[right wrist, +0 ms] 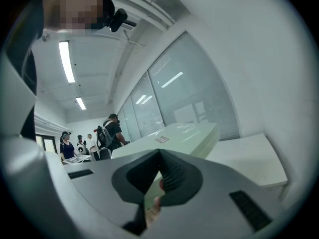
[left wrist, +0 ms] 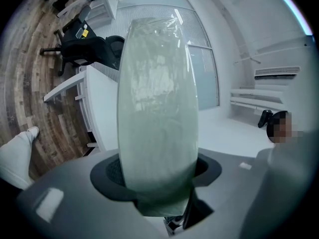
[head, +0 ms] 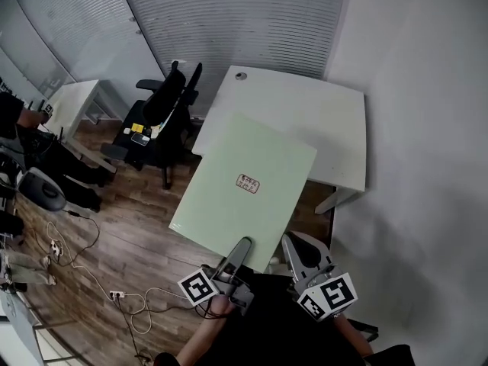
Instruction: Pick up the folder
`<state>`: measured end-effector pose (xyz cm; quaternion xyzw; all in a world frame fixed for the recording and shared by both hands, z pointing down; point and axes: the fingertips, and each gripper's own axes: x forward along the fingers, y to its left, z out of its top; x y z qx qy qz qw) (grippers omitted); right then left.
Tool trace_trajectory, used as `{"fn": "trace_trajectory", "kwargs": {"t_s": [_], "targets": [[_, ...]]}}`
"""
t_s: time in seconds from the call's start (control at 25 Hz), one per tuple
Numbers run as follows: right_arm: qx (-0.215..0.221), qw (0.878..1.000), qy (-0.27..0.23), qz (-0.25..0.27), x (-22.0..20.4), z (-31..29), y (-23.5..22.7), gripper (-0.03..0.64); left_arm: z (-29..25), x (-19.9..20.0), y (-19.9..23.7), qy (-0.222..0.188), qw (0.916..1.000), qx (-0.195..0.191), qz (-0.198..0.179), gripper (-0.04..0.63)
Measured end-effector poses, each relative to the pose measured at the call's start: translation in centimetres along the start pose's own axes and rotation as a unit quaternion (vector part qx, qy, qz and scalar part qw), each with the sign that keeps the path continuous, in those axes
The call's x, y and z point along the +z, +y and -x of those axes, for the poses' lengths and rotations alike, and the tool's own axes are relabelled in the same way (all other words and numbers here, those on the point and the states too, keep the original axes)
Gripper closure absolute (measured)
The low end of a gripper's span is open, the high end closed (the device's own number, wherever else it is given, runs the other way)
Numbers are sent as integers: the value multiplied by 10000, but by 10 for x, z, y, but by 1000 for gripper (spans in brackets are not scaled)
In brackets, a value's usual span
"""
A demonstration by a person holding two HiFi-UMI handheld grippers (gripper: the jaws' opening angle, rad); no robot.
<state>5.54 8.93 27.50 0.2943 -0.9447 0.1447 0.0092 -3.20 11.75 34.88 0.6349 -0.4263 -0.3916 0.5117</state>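
Gripping folder [head: 245,181]: left tongs [head: 241,247] clenched on near edge, right tongs [head: 291,248] at corner, contact partly hidden

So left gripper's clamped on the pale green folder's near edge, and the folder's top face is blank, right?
Not blank. The left gripper does clamp the pale green folder at its near edge, but the top face carries a small label near its middle; the head view shows it.

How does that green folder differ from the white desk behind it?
The folder is pale green with a small label; the desk is white. The folder is smaller than the desk's top. The folder is held up in the air, partly over the floor; the desk stands on that floor. Both are flat and roughly rectangular.
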Motion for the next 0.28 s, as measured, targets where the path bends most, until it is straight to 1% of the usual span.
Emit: {"fn": "trace_trajectory", "kwargs": {"t_s": [0.28], "targets": [[47,9999,87,-33,-4,-9,8,618,10,11,4,-79,9999,80,56,319]]}}
